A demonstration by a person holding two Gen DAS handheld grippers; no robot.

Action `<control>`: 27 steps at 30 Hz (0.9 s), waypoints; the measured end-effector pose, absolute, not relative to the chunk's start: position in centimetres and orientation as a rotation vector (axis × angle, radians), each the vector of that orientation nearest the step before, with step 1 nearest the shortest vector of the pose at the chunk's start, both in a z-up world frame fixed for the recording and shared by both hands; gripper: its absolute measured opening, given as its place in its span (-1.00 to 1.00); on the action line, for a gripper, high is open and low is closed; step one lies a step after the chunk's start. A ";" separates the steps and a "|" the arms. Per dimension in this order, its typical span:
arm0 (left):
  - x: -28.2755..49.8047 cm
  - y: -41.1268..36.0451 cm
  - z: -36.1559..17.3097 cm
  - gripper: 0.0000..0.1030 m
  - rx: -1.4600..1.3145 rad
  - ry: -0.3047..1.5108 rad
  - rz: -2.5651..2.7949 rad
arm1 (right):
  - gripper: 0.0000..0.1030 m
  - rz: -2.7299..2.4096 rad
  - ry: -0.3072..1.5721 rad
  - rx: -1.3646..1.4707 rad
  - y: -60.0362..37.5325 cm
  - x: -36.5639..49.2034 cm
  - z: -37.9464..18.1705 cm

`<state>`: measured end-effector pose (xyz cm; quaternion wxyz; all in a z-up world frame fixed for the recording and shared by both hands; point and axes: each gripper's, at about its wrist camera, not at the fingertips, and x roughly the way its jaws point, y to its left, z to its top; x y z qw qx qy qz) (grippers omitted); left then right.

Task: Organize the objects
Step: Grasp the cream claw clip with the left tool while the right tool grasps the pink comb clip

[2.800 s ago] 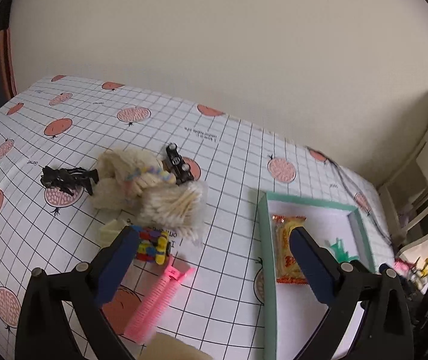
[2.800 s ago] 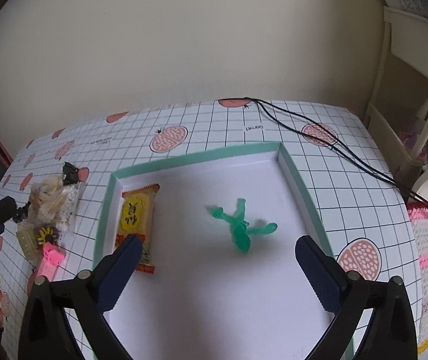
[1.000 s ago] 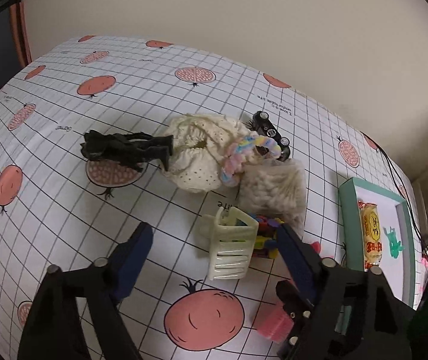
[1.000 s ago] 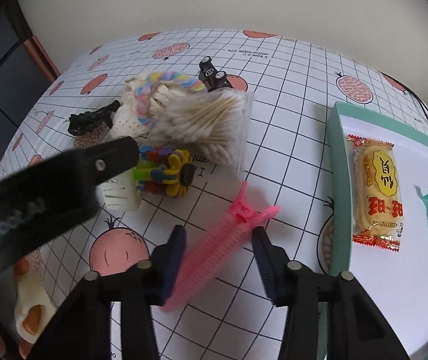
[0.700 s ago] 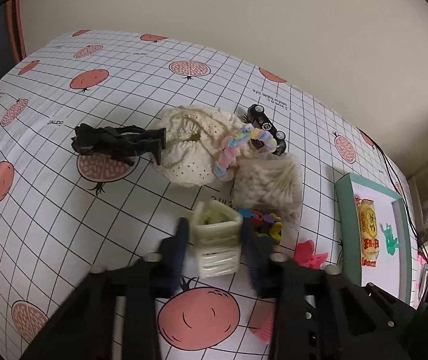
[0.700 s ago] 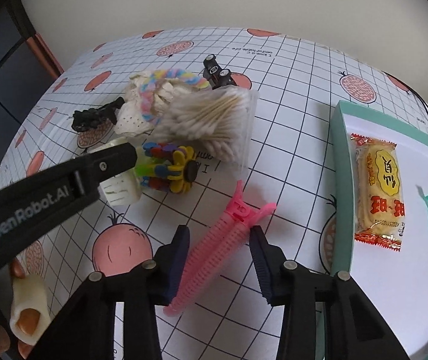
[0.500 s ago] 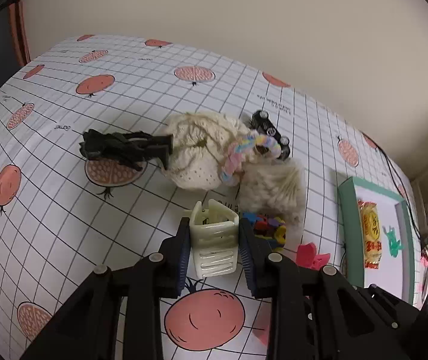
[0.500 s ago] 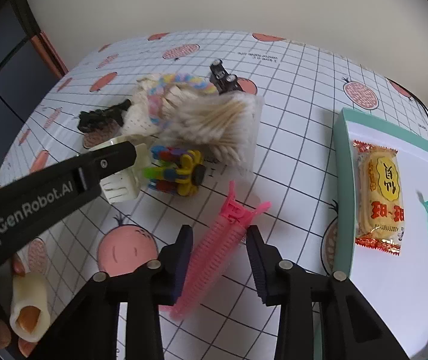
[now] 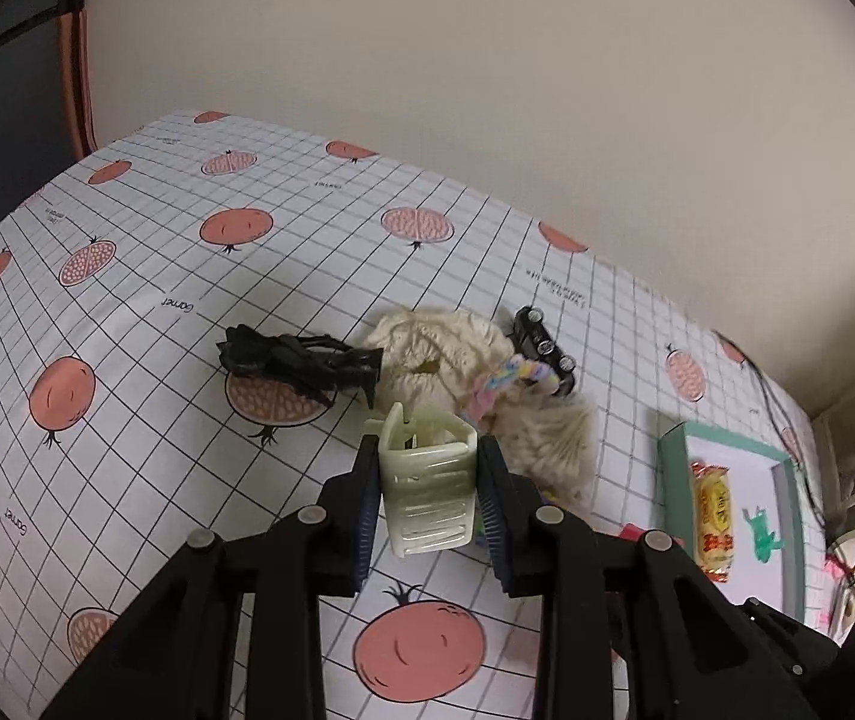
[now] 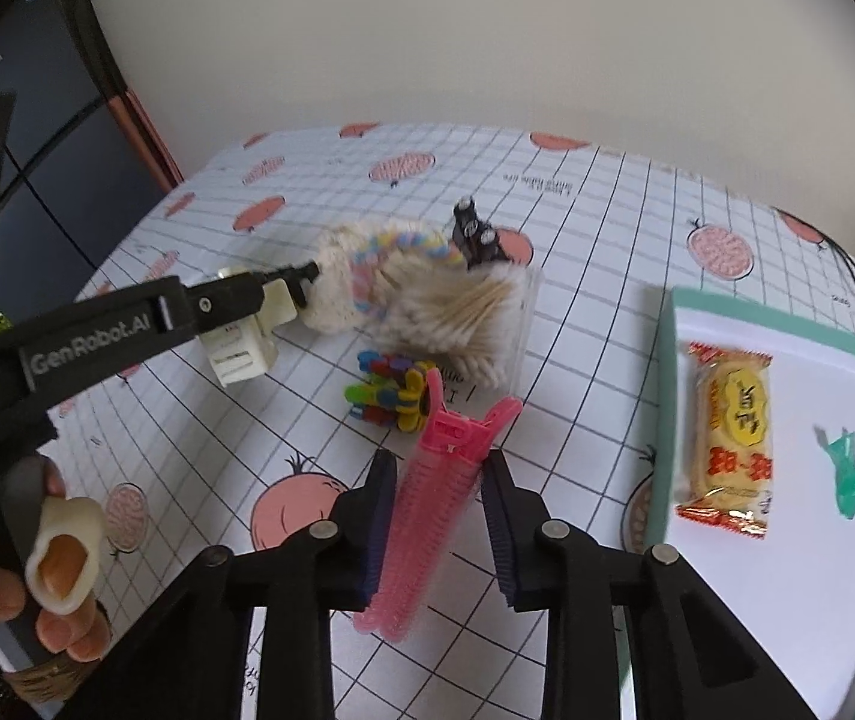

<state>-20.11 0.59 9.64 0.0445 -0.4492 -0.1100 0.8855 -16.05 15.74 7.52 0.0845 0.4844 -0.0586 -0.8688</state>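
Note:
My left gripper (image 9: 427, 456) is shut on a cream claw clip (image 9: 430, 498), held just above the pomegranate-print tablecloth; the right wrist view also shows this clip (image 10: 241, 348). In the right gripper (image 10: 439, 480) sits a long pink hair clip (image 10: 427, 510), pinched near its hinge end and raised off the cloth. To the right lies a white tray with a teal rim (image 10: 664, 390), also seen in the left wrist view (image 9: 670, 480). A yellow snack packet (image 10: 733, 438) and a small green clip (image 10: 847, 468) lie in it.
A pile lies mid-table: a bag of cotton swabs (image 10: 463, 318), a multicoloured clip (image 10: 391, 396), a cream knitted piece (image 9: 433, 348), a pastel hair tie (image 10: 403, 246), a black clip (image 9: 301, 360) and a small black item (image 9: 547, 348). A person's hand (image 10: 55, 570) holds the left gripper.
The left gripper has shut on the cream claw clip and raised it. The right gripper has narrowed onto the pink hair clip, which now rides with it above the cloth.

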 end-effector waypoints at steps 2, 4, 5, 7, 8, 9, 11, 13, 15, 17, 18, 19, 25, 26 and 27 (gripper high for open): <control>-19.9 0.8 10.1 -0.38 -1.363 -0.344 2.711 | -0.40 -2.609 -0.181 1.413 16.3 -15.7 8.3; -19.6 1.2 10.4 -0.38 -1.349 -0.337 2.710 | -0.40 -2.622 -0.189 1.397 16.9 -15.4 8.9; -19.5 1.5 10.6 -0.38 -1.340 -0.326 2.709 | -0.40 -2.634 -0.187 1.387 17.5 -15.2 9.3; -19.1 2.4 11.1 -0.38 -1.319 -0.302 2.707 | -0.40 -2.657 -0.193 1.378 18.7 -14.8 9.7; -19.0 2.8 11.2 -0.38 -1.311 -0.294 2.703 | -0.40 -2.672 -0.210 1.369 19.6 -14.6 10.0; -18.8 3.3 11.4 -0.38 -1.302 -0.287 2.696 | -0.40 -2.688 -0.226 1.368 20.7 -14.3 10.2; -18.5 4.2 11.6 -0.38 -1.293 -0.289 2.676 | -0.40 -2.717 -0.250 1.371 22.4 -13.8 10.6; -18.1 5.5 11.8 -0.38 -1.286 -0.279 2.649 | -0.40 -2.743 -0.285 1.381 24.4 -13.3 10.7; -17.8 6.7 11.9 -0.38 -1.277 -0.261 2.629 | -0.40 -2.783 -0.321 1.407 26.7 -12.7 10.6; -17.3 8.1 12.1 -0.38 -1.266 -0.230 2.608 | -0.40 -2.809 -0.339 1.430 28.6 -12.0 10.4; -17.1 9.0 12.1 -0.38 -1.259 -0.207 2.592 | -0.40 -2.820 -0.346 1.445 29.5 -11.7 10.3; -16.9 9.6 12.2 -0.38 -1.254 -0.194 2.586 | -0.40 -2.826 -0.349 1.455 30.0 -11.5 10.1; -15.2 14.2 11.9 -0.38 -1.254 -0.134 2.494 | -0.40 -2.901 -0.352 1.545 34.6 -9.7 9.2; -15.0 15.0 11.7 -0.38 -1.256 -0.124 2.476 | -0.40 -2.912 -0.350 1.563 35.3 -9.4 9.1; -14.7 15.8 11.6 -0.38 -1.260 -0.117 2.455 | -0.40 -2.920 -0.353 1.581 36.0 -9.1 8.9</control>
